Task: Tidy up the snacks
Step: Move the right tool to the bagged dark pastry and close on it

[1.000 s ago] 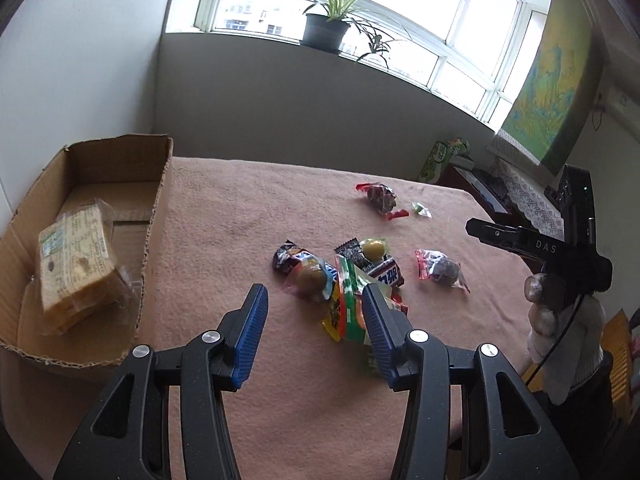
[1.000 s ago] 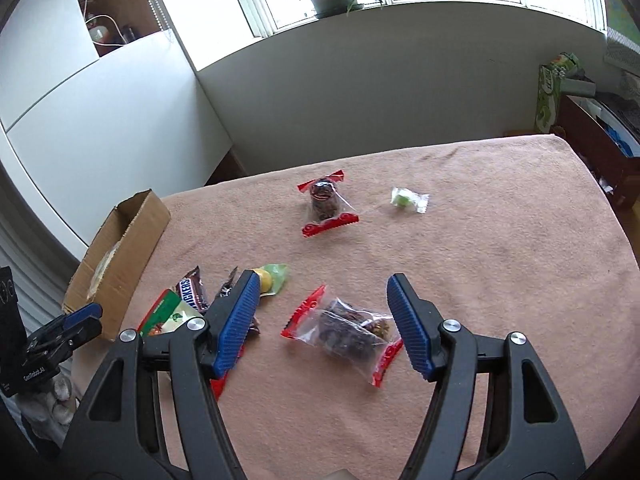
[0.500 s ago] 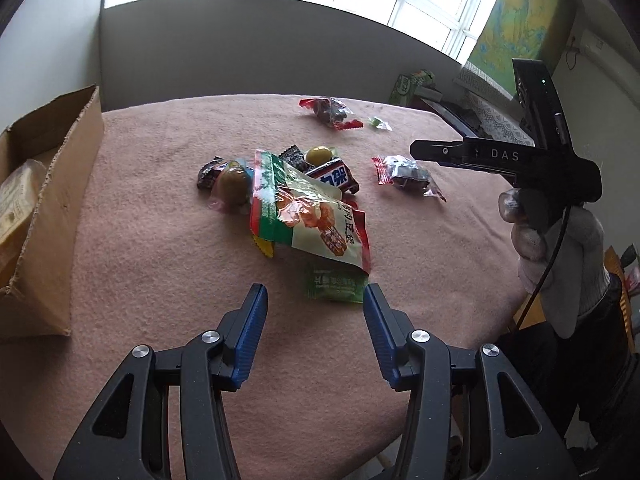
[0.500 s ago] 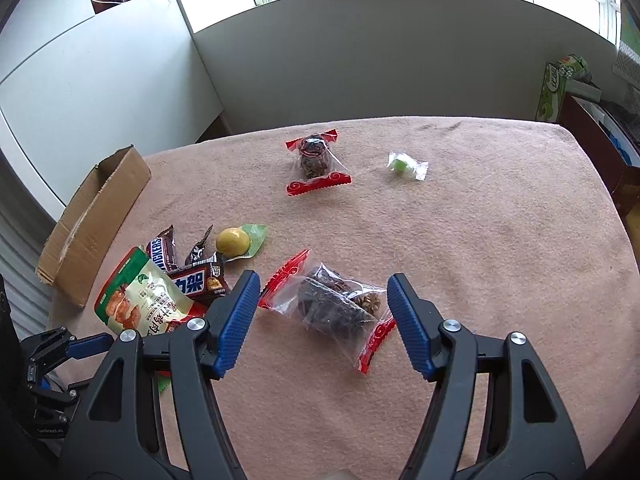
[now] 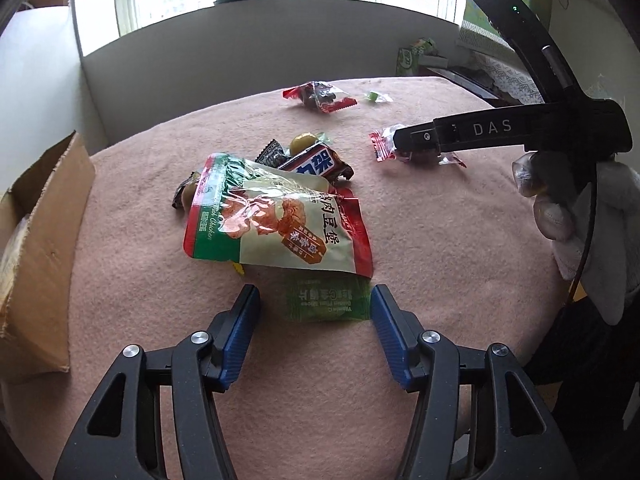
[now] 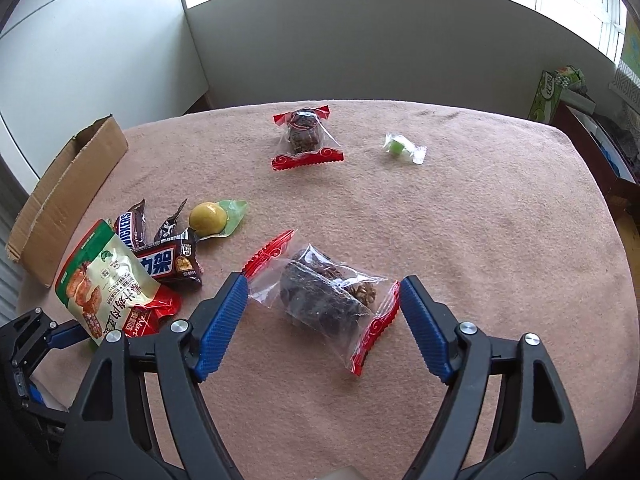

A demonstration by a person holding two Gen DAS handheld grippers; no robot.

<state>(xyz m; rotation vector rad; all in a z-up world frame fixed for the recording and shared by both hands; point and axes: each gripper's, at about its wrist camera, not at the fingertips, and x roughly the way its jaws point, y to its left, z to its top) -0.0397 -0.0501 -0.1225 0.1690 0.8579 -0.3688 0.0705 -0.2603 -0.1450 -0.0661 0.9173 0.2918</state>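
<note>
The left hand-held gripper (image 5: 315,307) is held low over the table (image 5: 440,240), which is covered with a pink cloth. Its jaws are opening, and a small green sachet (image 5: 326,298) lies between the blue pads without being pressed. The upper part of this sachet is covered by a large chicken snack bag (image 5: 276,220), so the way to it is partly blocked. Behind the bag a chocolate bar (image 5: 316,164), a dark wrapper (image 5: 272,152) and a yellow ball-shaped sweet (image 5: 302,142) are crowded together. A cardboard box (image 5: 44,240) stands at the left edge of the table.

The right hand-held gripper (image 6: 324,308) is also opening its jaws. A clear packet with red ends (image 6: 324,292), filled with dark pieces, is placed between the pads, and nothing is gripped yet. A second packet of the same kind (image 6: 306,136) and a small green candy (image 6: 400,148) are seen farther back, well apart from the others. In the left view, the right gripper is seen from the side over the near packet, held by a gloved hand (image 5: 580,216).
</note>
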